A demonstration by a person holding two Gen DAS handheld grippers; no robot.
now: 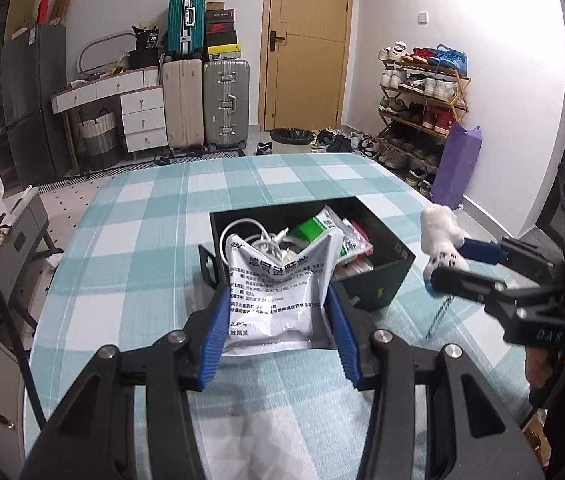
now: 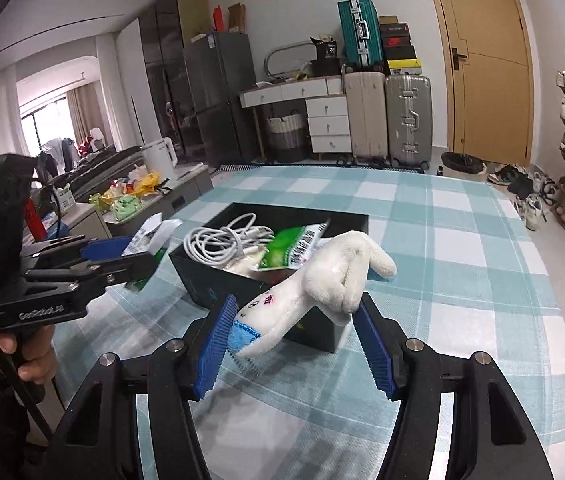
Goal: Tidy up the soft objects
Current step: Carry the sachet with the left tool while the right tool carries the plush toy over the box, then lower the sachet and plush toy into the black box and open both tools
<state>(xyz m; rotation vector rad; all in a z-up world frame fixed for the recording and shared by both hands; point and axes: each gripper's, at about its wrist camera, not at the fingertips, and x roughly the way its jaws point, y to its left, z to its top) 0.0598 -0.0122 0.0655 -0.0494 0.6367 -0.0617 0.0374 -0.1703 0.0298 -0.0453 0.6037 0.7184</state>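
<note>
Risk sits mostly with the black box (image 1: 378, 276), already heaped: a white cable (image 2: 218, 242), green packets (image 2: 288, 250) and other pouches rise to its rim, so anything more dropped in could slide off onto the checked tablecloth (image 1: 154, 216). The box stands near the middle of the table, well clear of every edge, so open cloth lies all round it for setting things down; the far edge towards the door is the widest free stretch.

The left gripper (image 1: 278, 320) pinches a white printed pouch (image 1: 278, 280) across its width, buckling it upward; a slack squeeze might let it slip, since its film looks slick. It hangs just in front of the box's near wall.

The right gripper (image 2: 296, 336) clamps a white plush toy (image 2: 322, 280) held slantwise, by its blue-trimmed end and its ears. That lopsided hold could let it pivot free. It hovers over the box's near right corner.
</note>
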